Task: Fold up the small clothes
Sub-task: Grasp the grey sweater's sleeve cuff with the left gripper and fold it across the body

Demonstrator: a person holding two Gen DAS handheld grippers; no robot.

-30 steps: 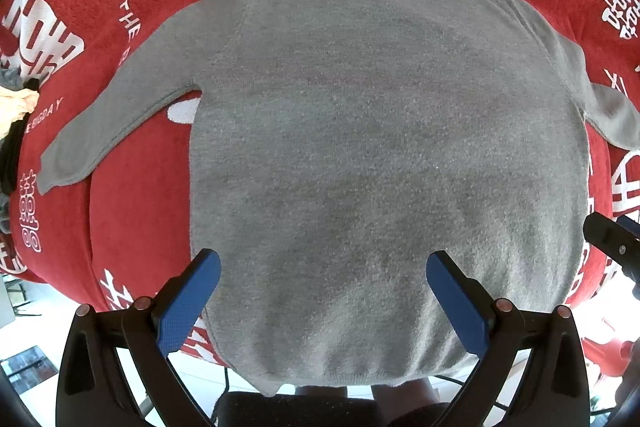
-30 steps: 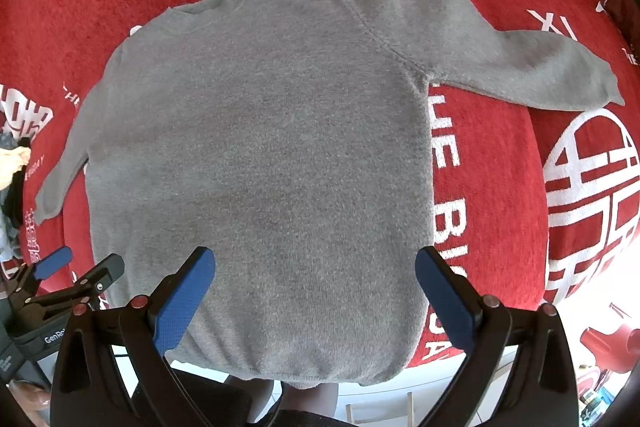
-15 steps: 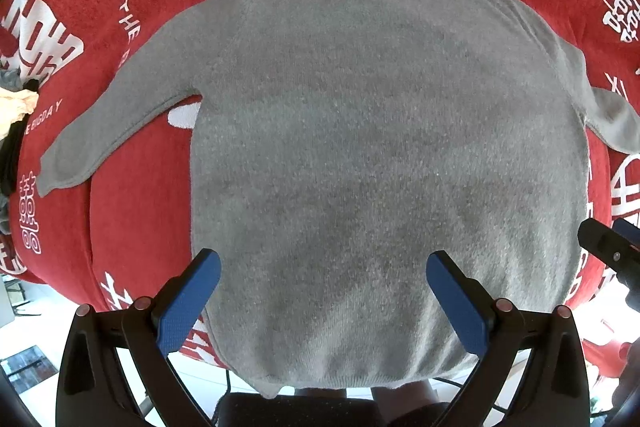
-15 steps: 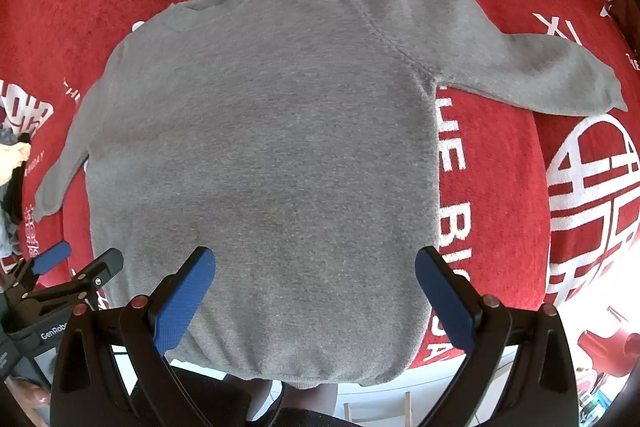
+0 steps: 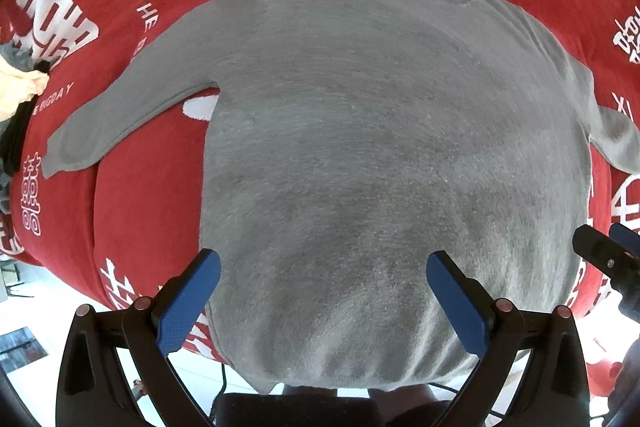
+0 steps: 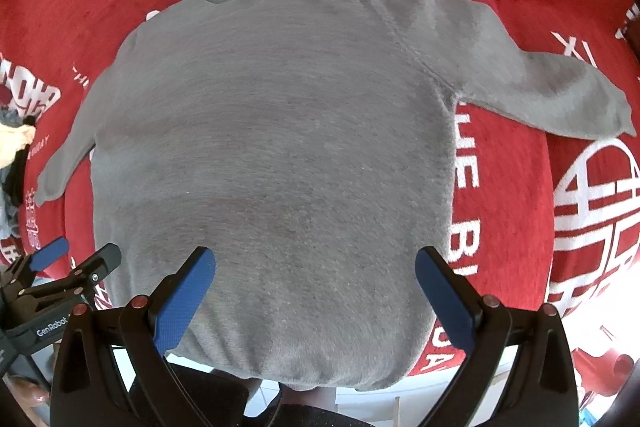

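A grey long-sleeved sweater [image 5: 380, 147] lies spread flat on a red cloth, collar at the far side, hem hanging over the near edge. It also shows in the right wrist view [image 6: 272, 147]. Its left sleeve [image 5: 128, 115] and right sleeve [image 6: 560, 95] stretch outwards. My left gripper [image 5: 324, 267] is open and empty above the lower body of the sweater. My right gripper [image 6: 312, 263] is open and empty above the same area, further right. Each gripper shows at the edge of the other's view, the left one [image 6: 72, 263] and the right one [image 5: 608, 255].
The red cloth [image 5: 132, 219] with white lettering covers the table [image 6: 520, 211]. A pile of other clothes [image 5: 16, 95] lies at the far left edge. The floor [image 5: 24, 311] shows below the near edge of the table.
Both grippers have shifted slightly back toward the near edge, so the sweater sits a little lower in both views. The sweater has not moved. Both grippers stay open.
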